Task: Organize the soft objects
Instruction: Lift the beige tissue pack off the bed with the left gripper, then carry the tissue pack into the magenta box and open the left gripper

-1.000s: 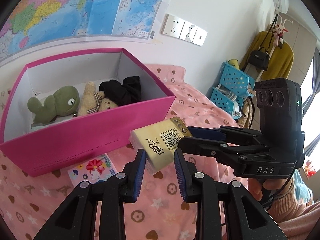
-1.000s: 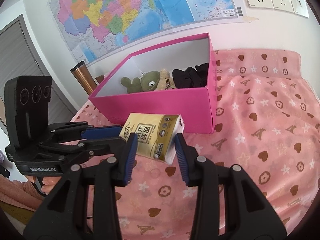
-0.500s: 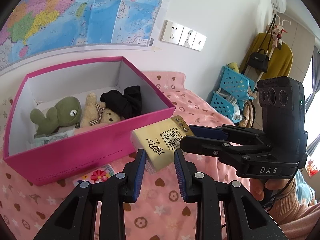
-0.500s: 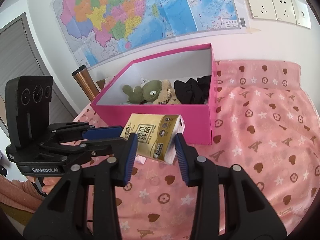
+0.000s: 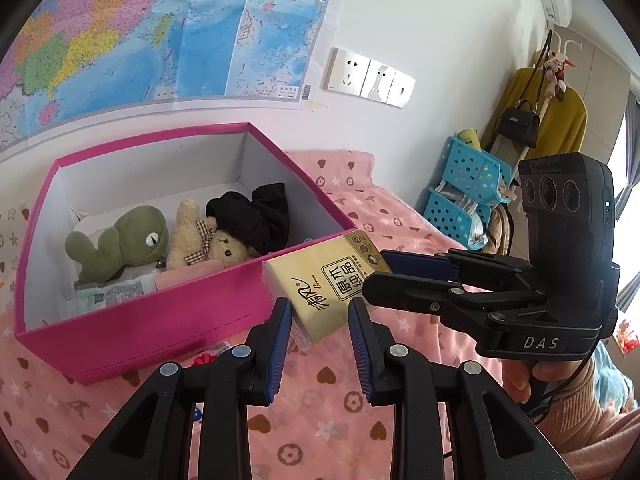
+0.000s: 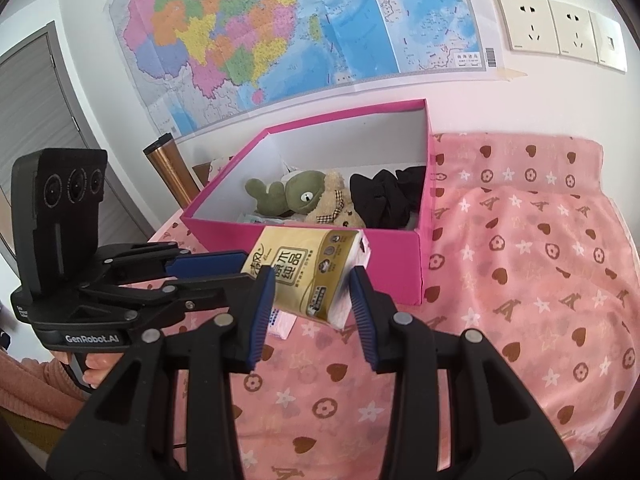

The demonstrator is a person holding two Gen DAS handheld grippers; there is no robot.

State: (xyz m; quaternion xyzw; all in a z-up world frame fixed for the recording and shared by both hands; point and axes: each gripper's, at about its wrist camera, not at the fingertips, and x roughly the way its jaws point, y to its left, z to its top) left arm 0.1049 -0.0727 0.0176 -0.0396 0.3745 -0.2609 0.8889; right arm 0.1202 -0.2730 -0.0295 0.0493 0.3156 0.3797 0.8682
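Yellow tissue pack (image 5: 324,280) printed 原木纯品 is pinched by the "DAS" right claw (image 5: 378,274) and "GenRobot.AI" left claw (image 6: 250,268).

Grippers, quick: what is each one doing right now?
Left gripper: closed on the yellow plastic-wrapped tissue pack.
Right gripper: closed on the same pack.

A right hand-held gripper (image 6: 312,300) clamps a yellow tissue pack (image 6: 308,270) above a pink patterned bed (image 6: 520,280), just in front of a pink box (image 6: 320,240) (a green plush (image 6: 292,196), a teddy (image 6: 334,204) and black cloth (image 6: 386,196) lie inside). The left hand-held gripper (image 6: 224,268) sits alongside.
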